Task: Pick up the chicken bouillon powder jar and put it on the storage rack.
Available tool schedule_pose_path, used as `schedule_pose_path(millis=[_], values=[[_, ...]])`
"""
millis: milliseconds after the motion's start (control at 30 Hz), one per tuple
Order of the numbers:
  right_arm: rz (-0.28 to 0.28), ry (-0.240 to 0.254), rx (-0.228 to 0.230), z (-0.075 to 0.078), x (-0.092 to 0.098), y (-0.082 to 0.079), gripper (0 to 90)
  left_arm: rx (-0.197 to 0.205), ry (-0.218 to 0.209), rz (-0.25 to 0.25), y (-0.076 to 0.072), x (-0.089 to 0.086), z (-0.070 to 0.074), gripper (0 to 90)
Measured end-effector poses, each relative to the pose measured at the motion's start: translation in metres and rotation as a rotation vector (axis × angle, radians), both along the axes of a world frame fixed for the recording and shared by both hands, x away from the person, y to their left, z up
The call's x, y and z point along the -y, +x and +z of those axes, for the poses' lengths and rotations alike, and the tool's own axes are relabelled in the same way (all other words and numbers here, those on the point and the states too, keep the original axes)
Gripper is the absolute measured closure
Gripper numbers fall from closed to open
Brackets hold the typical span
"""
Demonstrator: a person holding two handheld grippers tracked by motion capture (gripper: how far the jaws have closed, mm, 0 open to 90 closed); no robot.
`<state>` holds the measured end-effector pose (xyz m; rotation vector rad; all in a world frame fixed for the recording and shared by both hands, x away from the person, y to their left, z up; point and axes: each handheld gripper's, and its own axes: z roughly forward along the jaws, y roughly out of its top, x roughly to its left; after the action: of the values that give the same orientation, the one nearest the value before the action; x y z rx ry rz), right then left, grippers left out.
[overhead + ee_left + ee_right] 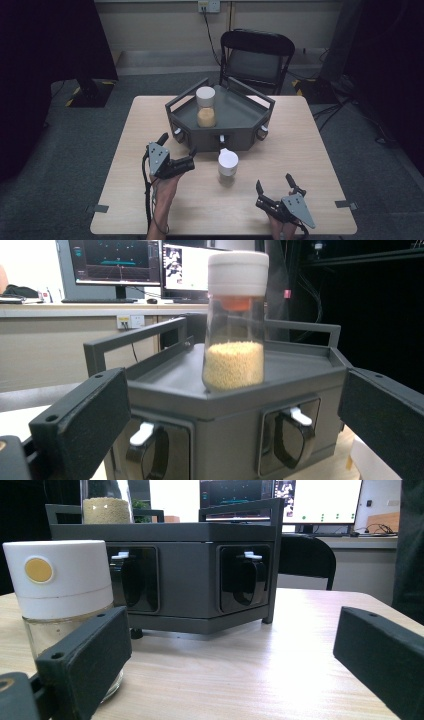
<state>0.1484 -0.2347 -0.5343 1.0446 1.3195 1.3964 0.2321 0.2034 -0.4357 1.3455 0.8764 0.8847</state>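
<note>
A grey six-sided stand (pixel 235 131) with low rails sits at the back middle of the table. On its top stands a clear jar (pixel 206 107) with a white lid, part full of yellow grains. In the left gripper view that grain jar (pixel 233 365) is straight ahead on the stand (pixel 230 440). A second white-lidded jar (pixel 228 167) stands on the table in front of the stand. My left gripper (pixel 178 145) is open, just left of this jar, facing the stand. My right gripper (pixel 274 182) is open near the front edge. The second jar (pixel 60 590) stands beside its left jaw.
Black ring fittings with white tabs (pixel 245 575) line the stand's side faces. A black folding chair (pixel 257 57) stands behind the table. Grey tape tabs (pixel 347 204) mark the table's front corners. Monitors on a desk (pixel 120 262) are far behind.
</note>
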Motion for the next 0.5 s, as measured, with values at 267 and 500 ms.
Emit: schedule_pose_path(millis=[267, 500], values=[[0.0, 0.0, 0.0, 0.0, 0.0, 0.0, 0.9, -0.022, 0.008, -0.007, -0.01, -0.003, -0.02, 0.0], [-0.001, 0.0, 0.0, 0.0, 0.0, 0.0, 0.9, -0.027, 0.017, 0.001, -0.021, -0.008, -0.031, 0.1]])
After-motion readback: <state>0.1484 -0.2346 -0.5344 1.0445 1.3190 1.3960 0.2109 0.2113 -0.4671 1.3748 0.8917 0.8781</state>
